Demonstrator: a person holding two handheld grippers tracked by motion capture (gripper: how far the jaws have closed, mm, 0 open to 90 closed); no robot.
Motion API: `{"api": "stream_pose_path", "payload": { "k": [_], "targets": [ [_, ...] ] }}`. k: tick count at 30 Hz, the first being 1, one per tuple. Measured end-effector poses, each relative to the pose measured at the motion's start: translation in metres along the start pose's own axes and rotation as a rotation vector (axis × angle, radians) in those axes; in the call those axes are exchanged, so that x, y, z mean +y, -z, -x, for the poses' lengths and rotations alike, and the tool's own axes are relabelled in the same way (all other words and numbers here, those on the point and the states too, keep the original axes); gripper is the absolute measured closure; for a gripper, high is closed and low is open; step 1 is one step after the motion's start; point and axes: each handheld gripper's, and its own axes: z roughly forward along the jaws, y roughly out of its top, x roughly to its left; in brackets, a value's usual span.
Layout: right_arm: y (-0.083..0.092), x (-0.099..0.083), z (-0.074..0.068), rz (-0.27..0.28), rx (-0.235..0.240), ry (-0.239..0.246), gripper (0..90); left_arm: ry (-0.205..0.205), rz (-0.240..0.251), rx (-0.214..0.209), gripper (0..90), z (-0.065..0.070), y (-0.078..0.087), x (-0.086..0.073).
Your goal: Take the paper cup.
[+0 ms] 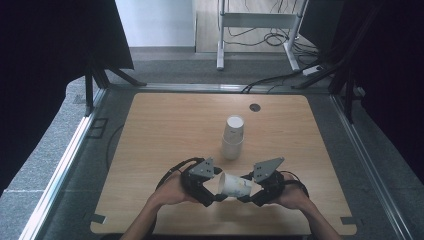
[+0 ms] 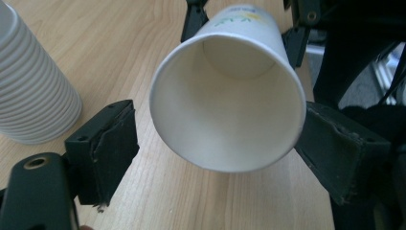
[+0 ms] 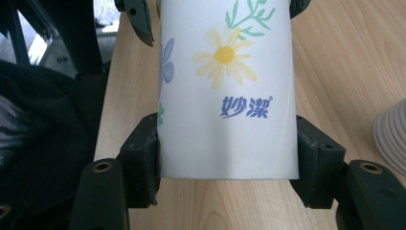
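High view: a paper cup (image 1: 234,184) lies sideways at lower centre, between the two grippers.
Right gripper (image 3: 225,158) clamps its base; left gripper (image 2: 210,143) stands open around the rim, one pad perhaps touching. Cup stack (image 1: 232,137) sits just above; its top is cut off in the left gripper view.

A stack of white paper cups (image 1: 233,137) stands mid-table (image 1: 165,125) (a dark round grommet (image 1: 255,107) sits near the far edge)
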Motion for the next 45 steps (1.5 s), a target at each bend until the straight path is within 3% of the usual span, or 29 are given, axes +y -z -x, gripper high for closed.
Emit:
{"api": "stream_pose_path", "payload": {
  "k": [8,15,28,45],
  "targets": [
    [0.000,-0.003,-0.003,0.070,0.014,-0.006,36.7,0.037,0.096,-0.035,16.3,0.001,0.002,-0.007],
    [-0.003,-0.004,-0.004,0.098,0.031,-0.007,36.7,0.041,0.125,-0.046,19.2,0.002,0.000,-0.008],
    [-0.005,-0.006,-0.001,0.084,0.045,-0.022,36.7,0.025,0.130,-0.044,29.8,0.003,-0.002,-0.010],
    [-0.011,-0.005,-0.001,0.026,0.046,-0.036,31.2,-0.008,0.118,-0.042,35.5,0.003,0.005,-0.004]
  ]
}}
